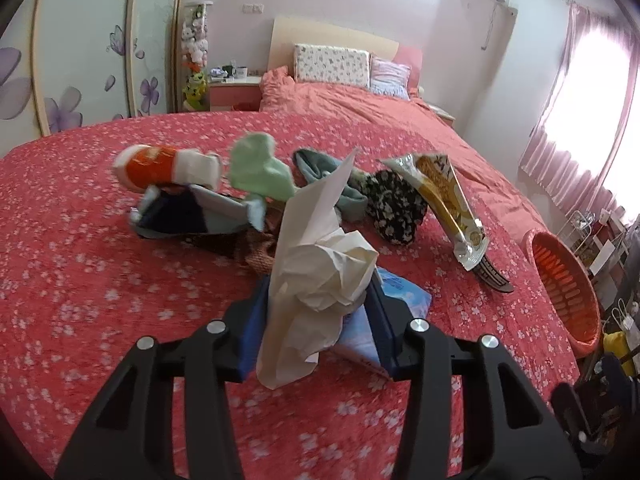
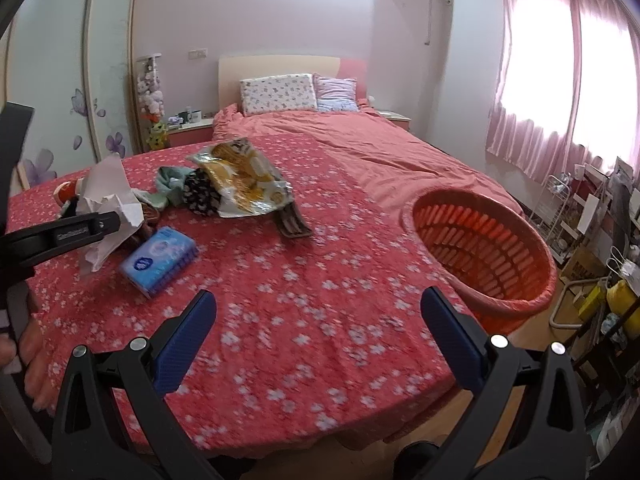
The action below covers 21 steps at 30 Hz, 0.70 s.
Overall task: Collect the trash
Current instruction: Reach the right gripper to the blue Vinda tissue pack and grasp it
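My left gripper (image 1: 316, 300) is shut on a crumpled white tissue paper (image 1: 320, 264) and holds it above the red bedspread; it also shows in the right wrist view (image 2: 108, 204) at the left. My right gripper (image 2: 320, 336) is open and empty over the bed's front part. A yellow snack wrapper (image 1: 444, 200) (image 2: 244, 176) lies on the bed by a pile of socks. An orange laundry basket (image 2: 480, 240) (image 1: 568, 288) sits at the bed's right edge.
A blue tissue pack (image 2: 160, 260) lies just below the held paper. Socks (image 1: 260, 168), an orange-white sock (image 1: 160, 166) and a dark floral cloth (image 1: 392, 204) lie mid-bed. A dark comb (image 2: 294, 222) lies by the wrapper. Shelves (image 2: 592, 240) stand right of the bed.
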Each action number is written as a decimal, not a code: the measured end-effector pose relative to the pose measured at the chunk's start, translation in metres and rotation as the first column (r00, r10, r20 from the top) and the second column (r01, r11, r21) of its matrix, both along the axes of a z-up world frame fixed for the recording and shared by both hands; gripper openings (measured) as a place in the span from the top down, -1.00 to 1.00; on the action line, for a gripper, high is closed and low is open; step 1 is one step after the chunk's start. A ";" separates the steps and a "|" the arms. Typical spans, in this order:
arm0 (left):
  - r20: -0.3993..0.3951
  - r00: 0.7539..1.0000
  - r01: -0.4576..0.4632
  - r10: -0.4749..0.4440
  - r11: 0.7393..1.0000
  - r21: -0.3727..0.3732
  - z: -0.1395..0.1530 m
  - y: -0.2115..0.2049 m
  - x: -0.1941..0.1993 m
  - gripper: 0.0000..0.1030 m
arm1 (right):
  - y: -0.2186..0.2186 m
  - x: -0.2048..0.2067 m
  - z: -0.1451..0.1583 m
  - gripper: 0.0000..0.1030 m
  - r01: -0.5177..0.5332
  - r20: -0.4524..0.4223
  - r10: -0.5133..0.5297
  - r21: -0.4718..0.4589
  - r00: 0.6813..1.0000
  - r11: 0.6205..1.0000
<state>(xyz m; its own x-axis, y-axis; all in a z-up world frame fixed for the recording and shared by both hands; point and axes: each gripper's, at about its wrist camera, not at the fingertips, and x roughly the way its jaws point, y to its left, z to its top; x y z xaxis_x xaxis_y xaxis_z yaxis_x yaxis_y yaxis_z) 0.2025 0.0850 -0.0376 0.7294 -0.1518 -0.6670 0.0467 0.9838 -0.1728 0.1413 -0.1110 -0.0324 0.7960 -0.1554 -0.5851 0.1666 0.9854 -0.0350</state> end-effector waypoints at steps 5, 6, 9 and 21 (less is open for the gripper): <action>0.034 0.999 -0.031 0.032 0.999 -0.022 0.015 0.029 -0.017 0.11 | 0.024 0.020 0.001 -0.96 -0.064 -0.011 0.065 0.032 0.998 0.997; 0.042 0.998 -0.044 0.045 0.999 -0.025 0.018 0.038 -0.021 0.11 | 0.028 0.024 0.001 -0.96 -0.075 -0.011 0.076 0.038 0.997 0.996; 0.052 0.996 -0.078 0.079 0.997 -0.022 0.023 0.057 -0.026 0.11 | 0.046 0.039 0.000 -0.87 -0.114 -0.030 0.116 0.059 0.993 0.992; 0.051 0.987 -0.147 0.150 0.987 -0.062 0.025 0.107 -0.037 0.11 | 0.112 0.097 -0.027 -0.77 -0.133 -0.178 0.150 0.102 0.972 0.986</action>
<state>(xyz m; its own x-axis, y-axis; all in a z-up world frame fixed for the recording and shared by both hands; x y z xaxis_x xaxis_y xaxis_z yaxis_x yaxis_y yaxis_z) 0.1659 0.1917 -0.0129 0.7821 -0.0759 -0.6186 -0.0882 0.9691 -0.2304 0.2384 0.0008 -0.0592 0.6829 0.0104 -0.7305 0.0238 0.9991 0.0364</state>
